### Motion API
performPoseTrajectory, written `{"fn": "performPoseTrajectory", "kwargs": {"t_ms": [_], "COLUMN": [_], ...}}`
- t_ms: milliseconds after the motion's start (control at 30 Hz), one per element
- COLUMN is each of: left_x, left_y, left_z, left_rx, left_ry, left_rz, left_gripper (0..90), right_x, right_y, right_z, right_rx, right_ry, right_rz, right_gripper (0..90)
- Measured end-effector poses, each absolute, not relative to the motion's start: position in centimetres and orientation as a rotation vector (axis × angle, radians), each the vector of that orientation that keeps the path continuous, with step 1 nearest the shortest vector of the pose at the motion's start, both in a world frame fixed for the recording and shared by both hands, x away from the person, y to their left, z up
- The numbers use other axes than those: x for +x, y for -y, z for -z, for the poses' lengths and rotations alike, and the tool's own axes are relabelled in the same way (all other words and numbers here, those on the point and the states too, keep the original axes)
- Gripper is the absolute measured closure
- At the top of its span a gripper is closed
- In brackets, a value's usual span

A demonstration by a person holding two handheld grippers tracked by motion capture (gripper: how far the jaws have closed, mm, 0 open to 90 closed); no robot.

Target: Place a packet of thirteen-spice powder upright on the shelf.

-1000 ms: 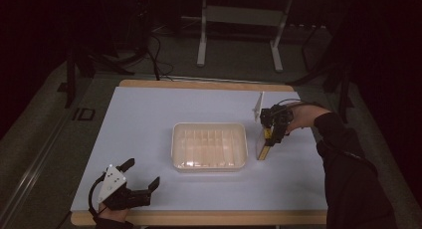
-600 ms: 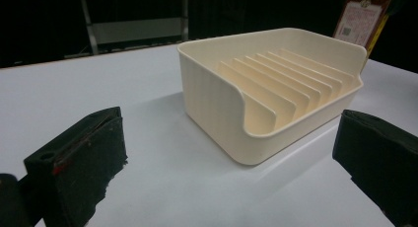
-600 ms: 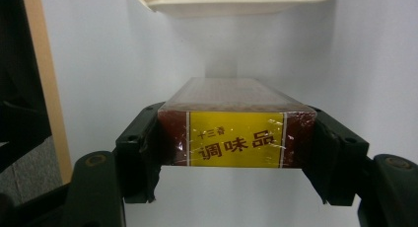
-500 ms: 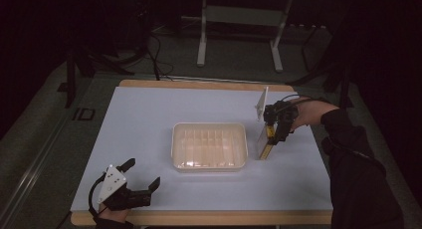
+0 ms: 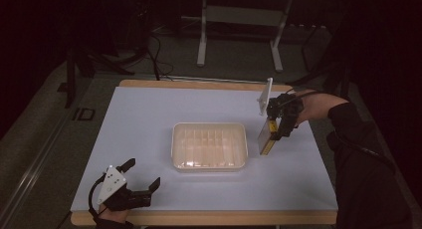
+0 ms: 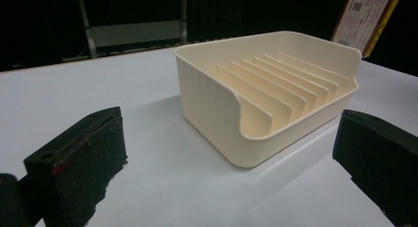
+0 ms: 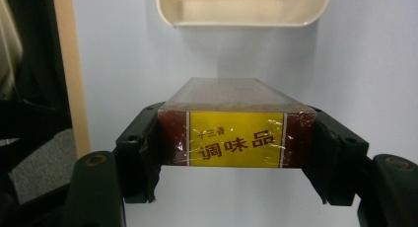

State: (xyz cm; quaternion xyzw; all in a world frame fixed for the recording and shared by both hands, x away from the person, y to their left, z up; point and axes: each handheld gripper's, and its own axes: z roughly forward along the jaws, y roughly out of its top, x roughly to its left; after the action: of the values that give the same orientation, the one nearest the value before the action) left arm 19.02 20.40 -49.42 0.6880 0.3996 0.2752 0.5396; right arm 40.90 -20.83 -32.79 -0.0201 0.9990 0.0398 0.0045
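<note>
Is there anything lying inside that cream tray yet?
No, the cream tray shows bare ridges inside, and the box sits clamped in the right gripper.

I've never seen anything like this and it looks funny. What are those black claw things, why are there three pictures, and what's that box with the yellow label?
Those claws are grippers, tools with two black jaws that a person holds, one in each hand. One picture comes from a camera up high, looking down on the white table. The other two come from little cameras riding on the grippers, looking out between the jaws.

On the table sits a cream tray with ribs inside. The left gripper rests near the table's front edge, jaws wide open, nothing in them, and its camera looks at the tray.

The right gripper has squeezed shut on a dark red box with a yellow label. From above, the box hangs beside the tray's right end.
</note>
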Motion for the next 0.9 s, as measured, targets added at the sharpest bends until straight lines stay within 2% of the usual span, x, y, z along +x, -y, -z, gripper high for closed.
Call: {"fn": "performPoseTrajectory", "kwargs": {"t_ms": [467,900], "left_x": [19.0,18.9], "left_y": [-20.3,-20.0], "left_z": [49.4,49.5], "left_rx": [1.635,1.656], "left_ry": [-0.945,-0.918], "left_rz": [-0.647,-0.639], "left_gripper": [0.0,0.0], "right_x": [40.2,40.1], "right_y": [19.6,17.4], "right_z": [29.7,28.9], "right_rx": [-0.108,-0.13], "right_ry": [-3.119,-3.089], "right_rz": [-0.257,-0.317], "right_gripper": [31.9,31.9]}}
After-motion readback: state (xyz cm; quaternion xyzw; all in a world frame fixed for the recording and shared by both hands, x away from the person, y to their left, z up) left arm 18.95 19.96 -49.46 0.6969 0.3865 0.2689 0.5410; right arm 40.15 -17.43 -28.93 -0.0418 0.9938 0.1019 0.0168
